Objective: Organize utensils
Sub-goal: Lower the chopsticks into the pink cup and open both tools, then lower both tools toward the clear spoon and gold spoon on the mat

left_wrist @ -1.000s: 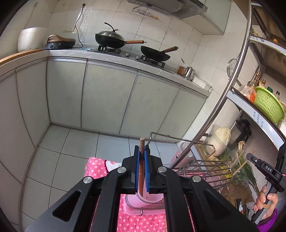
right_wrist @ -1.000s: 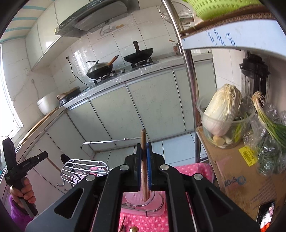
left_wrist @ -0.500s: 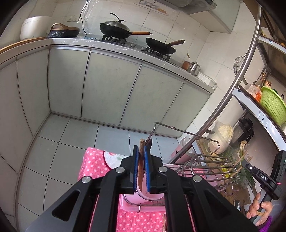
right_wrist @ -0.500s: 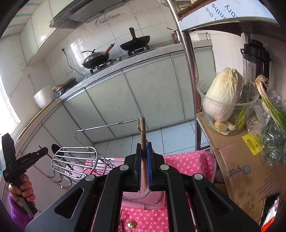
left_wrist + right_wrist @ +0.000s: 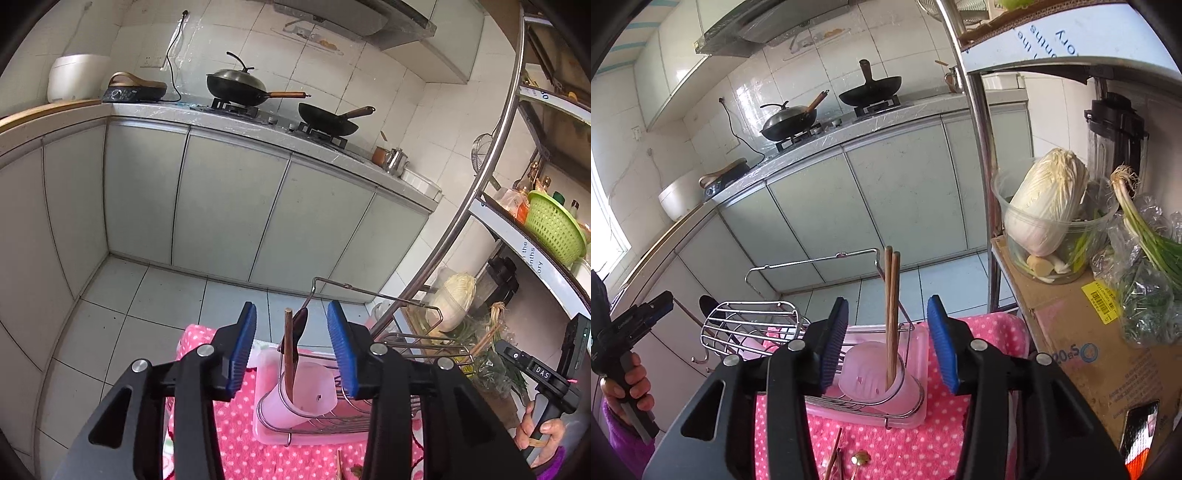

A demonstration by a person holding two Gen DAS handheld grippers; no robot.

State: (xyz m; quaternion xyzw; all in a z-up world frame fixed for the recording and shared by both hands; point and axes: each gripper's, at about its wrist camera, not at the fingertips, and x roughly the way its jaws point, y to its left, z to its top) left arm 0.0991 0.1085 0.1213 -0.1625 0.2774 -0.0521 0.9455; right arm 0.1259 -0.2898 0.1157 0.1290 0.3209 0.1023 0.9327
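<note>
My left gripper [image 5: 291,341] is open; between its blue pads a wooden-handled utensil [image 5: 289,354] and a dark spoon [image 5: 299,325] stand in a pink cup [image 5: 306,393] of the wire rack [image 5: 369,413]. My right gripper [image 5: 888,334] is open; a pair of wooden chopsticks [image 5: 892,306] stands free in a pink cup [image 5: 875,380] at the rack's other end. Neither gripper touches the utensils.
The rack sits in a pink tray [image 5: 916,413] on a pink dotted cloth [image 5: 894,446]. Loose chopsticks [image 5: 833,456] and a small spoon [image 5: 860,459] lie on the cloth. A cardboard box [image 5: 1082,332] with cabbage [image 5: 1045,203] stands right. Kitchen cabinets [image 5: 229,203] lie beyond.
Both grippers were shut on their utensils and lowered them into the cups. Now both have opened and the utensils stand in the cups on their own.
</note>
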